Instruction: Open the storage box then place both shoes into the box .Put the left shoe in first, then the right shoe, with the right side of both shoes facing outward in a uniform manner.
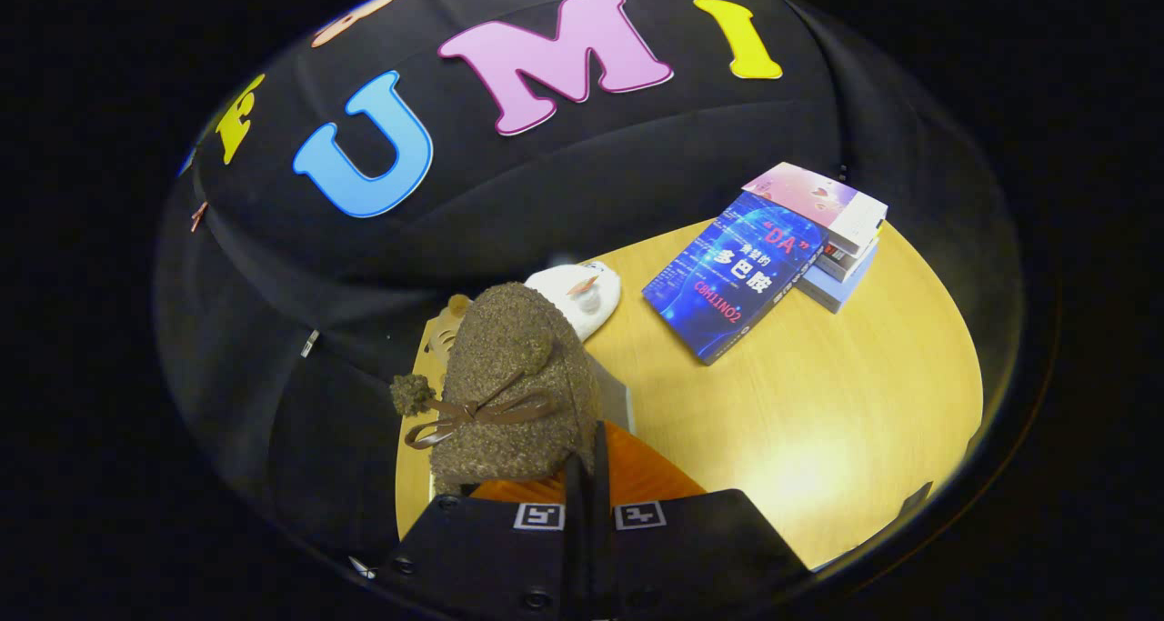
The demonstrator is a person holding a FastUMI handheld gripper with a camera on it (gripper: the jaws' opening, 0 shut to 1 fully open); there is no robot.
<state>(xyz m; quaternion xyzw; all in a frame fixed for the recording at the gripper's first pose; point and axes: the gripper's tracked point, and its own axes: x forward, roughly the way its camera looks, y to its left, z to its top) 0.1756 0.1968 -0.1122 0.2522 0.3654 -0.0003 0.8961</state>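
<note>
You have the wooden table (818,403) under you as the largest thing; its light top spreads to the right of the fingers and far beyond them. On its far right part lies a stack of books (841,239), and the blue book (737,275) leans against that stack, with its cover turned toward you.

Next in size is the brown shoe (514,385). It has a rough, fuzzy surface, a thin brown bow (473,416) on the front and a small pompom (412,394) at the end of the lace. It rises just ahead of the fingers, with the toe pointing away from you, and its orange inner edge (637,475) shows next to the fingertips. Your gripper (589,503) is clenched: the two fingers stand almost together, with a thin edge of the shoe pinched between them, so you are grasping the shoe by its opening.

Behind the shoe, a white slipper-like object (582,294) rests on the table, close to the blue book. A grey edge (614,394) shows just right of the shoe; you cannot tell what it belongs to.
</note>
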